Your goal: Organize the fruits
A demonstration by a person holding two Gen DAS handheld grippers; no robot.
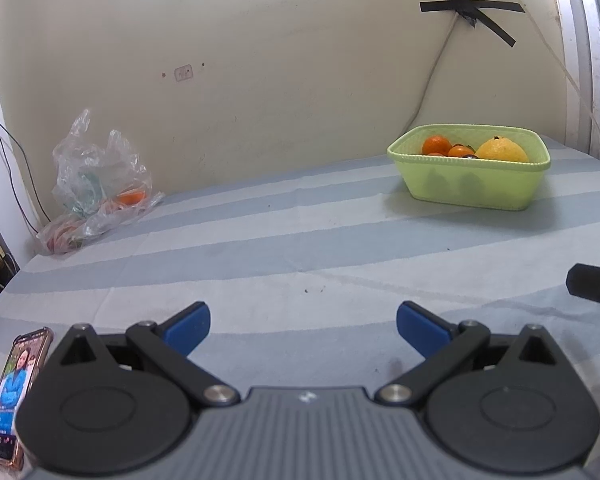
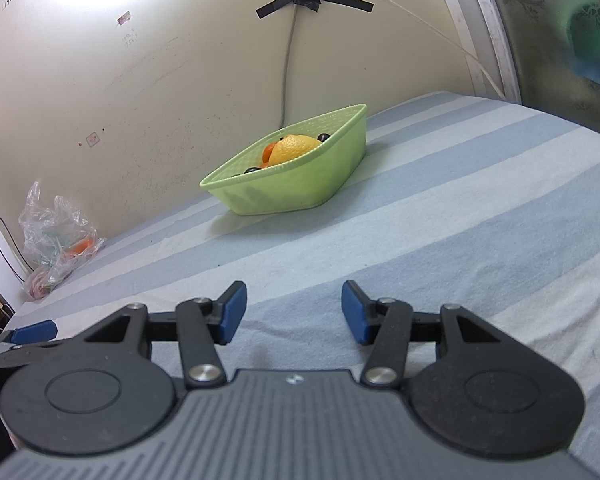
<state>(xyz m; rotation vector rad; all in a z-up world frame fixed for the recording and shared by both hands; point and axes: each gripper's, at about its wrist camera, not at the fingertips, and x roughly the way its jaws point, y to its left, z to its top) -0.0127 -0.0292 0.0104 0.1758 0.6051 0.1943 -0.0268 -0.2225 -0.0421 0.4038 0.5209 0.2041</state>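
Note:
A light green basket (image 1: 470, 188) stands on the striped cloth at the far right, near the wall. It holds a large yellow citrus (image 1: 501, 151), oranges (image 1: 437, 145) and dark small fruits. The basket also shows in the right wrist view (image 2: 296, 188), with the yellow citrus (image 2: 294, 147) inside. A clear plastic bag (image 1: 96, 184) with an orange (image 1: 131, 198) in it lies at the far left by the wall. My left gripper (image 1: 303, 330) is open and empty, low over the cloth. My right gripper (image 2: 294, 312) is open and empty too.
A phone (image 1: 14, 396) with a lit screen lies at the near left edge. The striped cloth (image 1: 300, 240) covers the whole surface. A cable taped with black tape (image 1: 470, 10) runs down the wall behind the basket. The bag also shows at the left in the right wrist view (image 2: 56, 240).

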